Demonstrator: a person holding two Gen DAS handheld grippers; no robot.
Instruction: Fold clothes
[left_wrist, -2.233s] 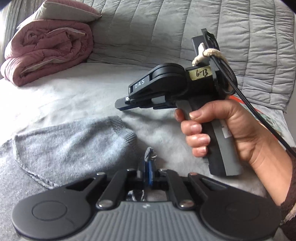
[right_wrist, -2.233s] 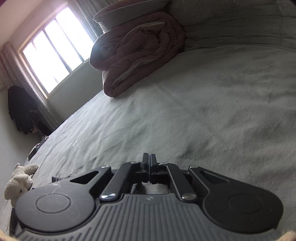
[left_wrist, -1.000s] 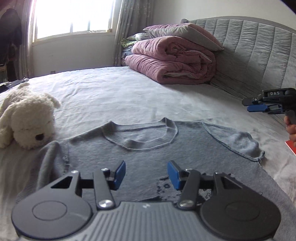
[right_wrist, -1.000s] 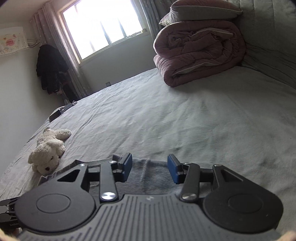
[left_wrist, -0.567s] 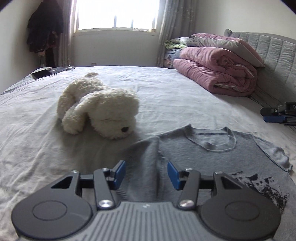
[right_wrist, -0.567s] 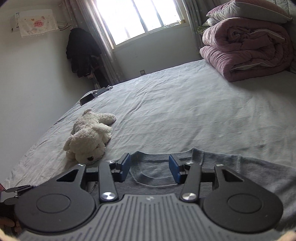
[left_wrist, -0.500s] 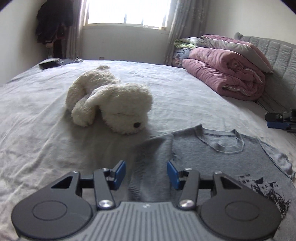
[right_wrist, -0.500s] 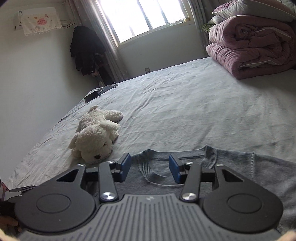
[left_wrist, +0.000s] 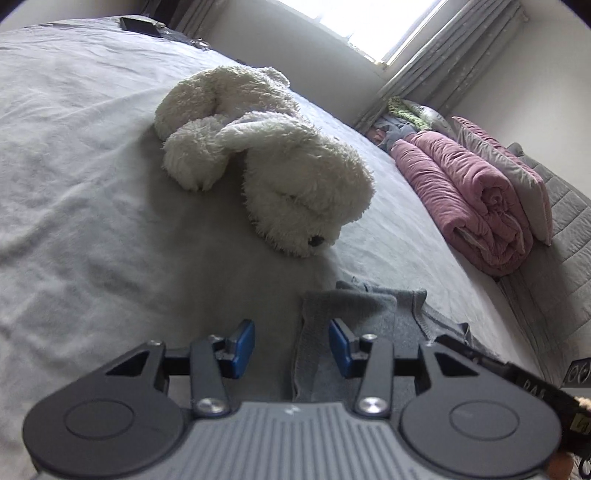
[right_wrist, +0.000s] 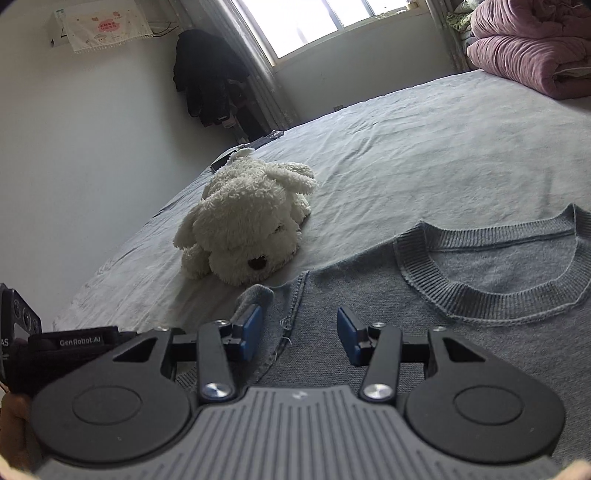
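Sweater (right_wrist: 424, 332): grey knit, lying flat on the bed (right_wrist: 424, 155); ribbed neckline (right_wrist: 491, 280) at the far end, body running toward me, so its long axis goes near to far; left sleeve (left_wrist: 343, 325) folded into a strip pointing away from me.
My left gripper (left_wrist: 291, 345): over that sleeve; blue pads (left_wrist: 243, 347) closing, with the sleeve's edge between them but not pressed.
My right gripper (right_wrist: 299, 332): jaws apart over the sweater's left shoulder seam; nothing clamped.
Plush dog (left_wrist: 269, 166): white, on the bed just beyond the sleeve; nose toward me.
Pink quilt (left_wrist: 476, 199): rolled, far right.
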